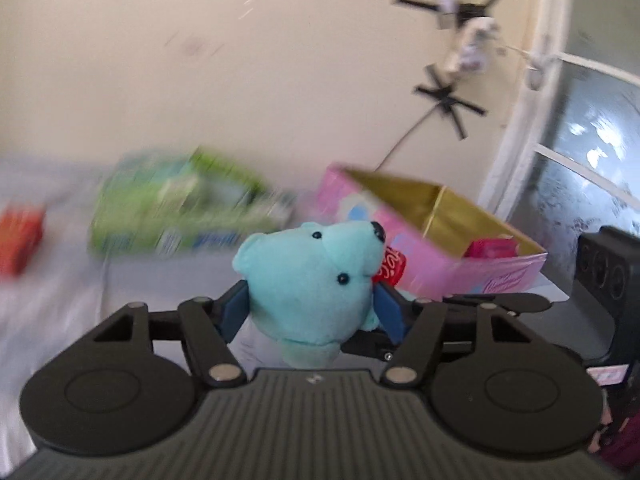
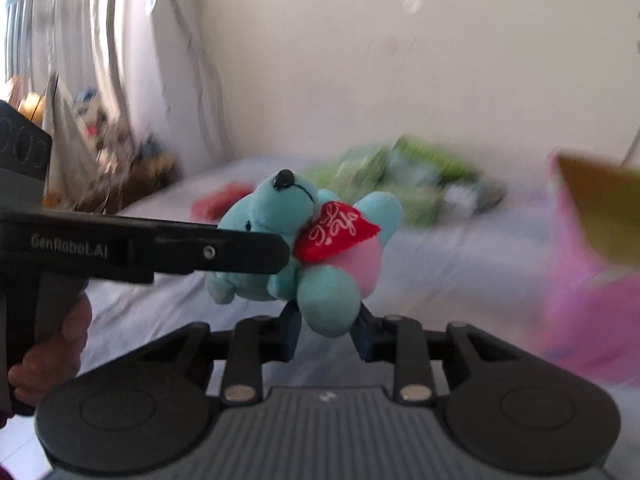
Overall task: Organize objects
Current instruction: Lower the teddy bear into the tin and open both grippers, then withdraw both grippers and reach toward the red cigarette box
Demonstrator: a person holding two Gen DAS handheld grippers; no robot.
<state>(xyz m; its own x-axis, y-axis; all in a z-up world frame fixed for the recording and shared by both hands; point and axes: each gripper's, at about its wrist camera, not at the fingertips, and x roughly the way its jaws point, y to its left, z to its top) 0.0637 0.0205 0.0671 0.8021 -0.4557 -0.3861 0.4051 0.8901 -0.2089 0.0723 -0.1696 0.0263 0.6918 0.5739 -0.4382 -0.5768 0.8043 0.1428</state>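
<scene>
A small teal plush bear (image 1: 308, 280) with a red heart is held in the air above the bed. My left gripper (image 1: 312, 308) is shut on the bear's head. In the right wrist view the bear (image 2: 304, 232) shows its red heart (image 2: 336, 232) and pink belly. My right gripper (image 2: 326, 324) is shut on the bear's foot. The left gripper's finger (image 2: 224, 252) reaches in from the left and clamps the head. An open pink box (image 1: 432, 232) with a gold inside stands behind the bear, at the right.
A green package (image 1: 176, 208) lies on the white bed sheet (image 1: 52, 312) at the back. A red-orange box (image 1: 20, 236) sits at the far left. The pink box holds a pink-red item (image 1: 492, 248). A window is at the right, a cluttered corner (image 2: 100, 152) at the left.
</scene>
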